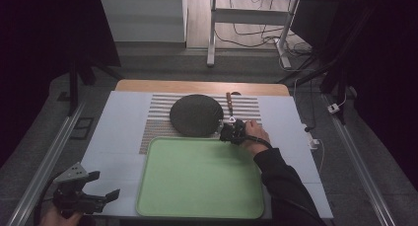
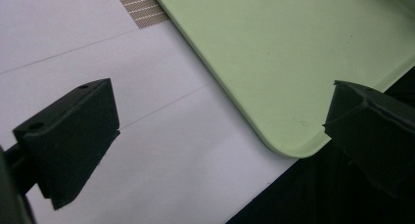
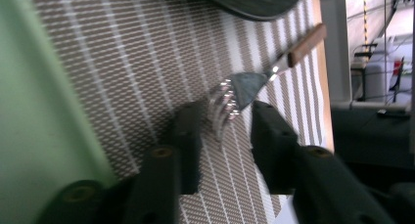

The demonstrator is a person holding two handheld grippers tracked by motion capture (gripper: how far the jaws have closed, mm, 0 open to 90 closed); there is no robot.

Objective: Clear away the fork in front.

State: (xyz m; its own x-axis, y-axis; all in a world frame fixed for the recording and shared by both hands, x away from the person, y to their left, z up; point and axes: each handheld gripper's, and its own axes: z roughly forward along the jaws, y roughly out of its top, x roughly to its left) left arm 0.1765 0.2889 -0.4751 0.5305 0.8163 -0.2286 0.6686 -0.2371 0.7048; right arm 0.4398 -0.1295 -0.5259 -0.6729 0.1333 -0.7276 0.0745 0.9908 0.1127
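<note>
Right of center in the high view, the right gripper [image 3: 222,131] straddles the fork [image 3: 235,94] tines on the striped mat [image 3: 122,62], jaws narrowed but not yet pinching; close squarely, then lift level.

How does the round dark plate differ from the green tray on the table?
The round dark plate is circular and nearly black; the light green rectangular tray has rounded corners. The plate lies wholly on the brown striped placemat; the tray, larger, overlaps only its near edge. Both are empty.
</note>
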